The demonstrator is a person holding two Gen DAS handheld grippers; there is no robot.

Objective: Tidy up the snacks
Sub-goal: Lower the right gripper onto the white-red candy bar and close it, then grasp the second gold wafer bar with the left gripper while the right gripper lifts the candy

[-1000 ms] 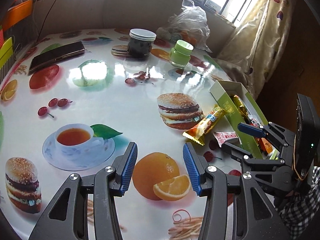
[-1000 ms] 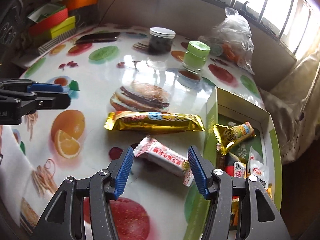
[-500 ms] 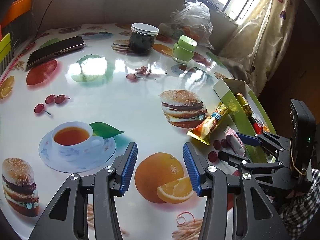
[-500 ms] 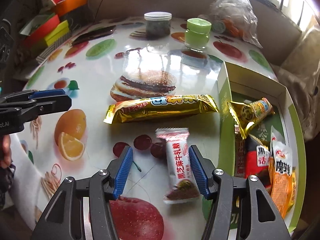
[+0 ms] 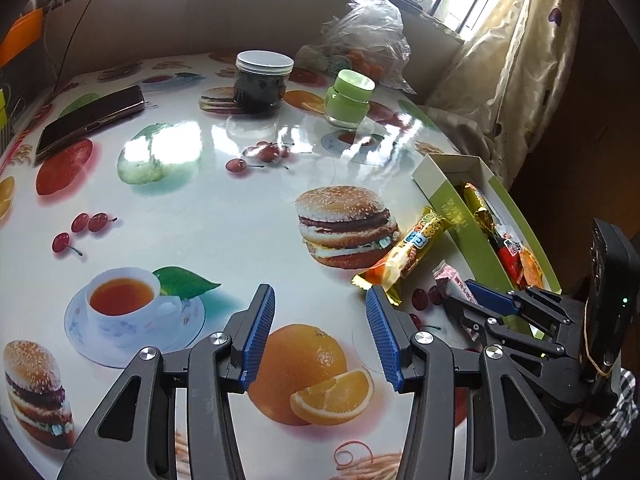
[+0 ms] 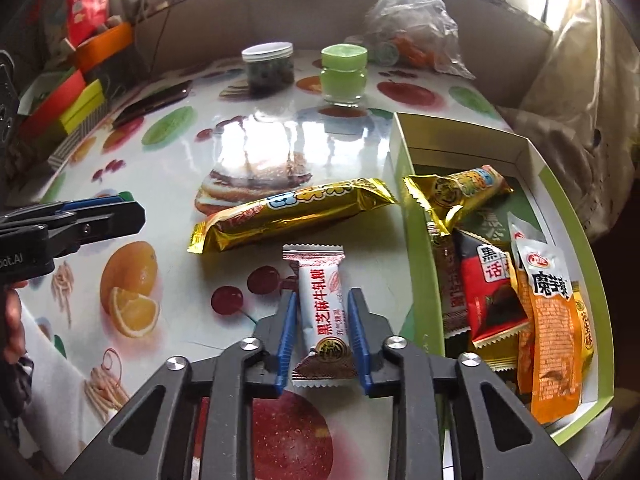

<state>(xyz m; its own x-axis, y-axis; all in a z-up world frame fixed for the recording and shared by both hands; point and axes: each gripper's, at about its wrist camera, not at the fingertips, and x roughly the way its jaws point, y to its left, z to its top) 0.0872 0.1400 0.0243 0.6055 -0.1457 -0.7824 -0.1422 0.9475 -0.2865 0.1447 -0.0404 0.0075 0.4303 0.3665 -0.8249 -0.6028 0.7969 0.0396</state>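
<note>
Now right gripper (image 6: 322, 312): fingers closing on white candy (image 6: 325, 312), pads at wrapper's sides, candy flat on bench (image 6: 248, 148) beside green box (image 6: 416, 264). Left gripper (image 5: 320, 332): fingers half open, empty, above printed orange. Gold bar (image 6: 288, 212) nearby. Two jars, phone, bag at far end; curtain by window.

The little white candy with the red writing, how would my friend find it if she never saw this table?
Look for the green box of snacks at the table's right edge. On the table just left of it lie two wrappers: a long gold bar and, nearer, the white candy. It is the short one with red writing and pink crimped ends, between the closing blue fingers of the right gripper.
</note>
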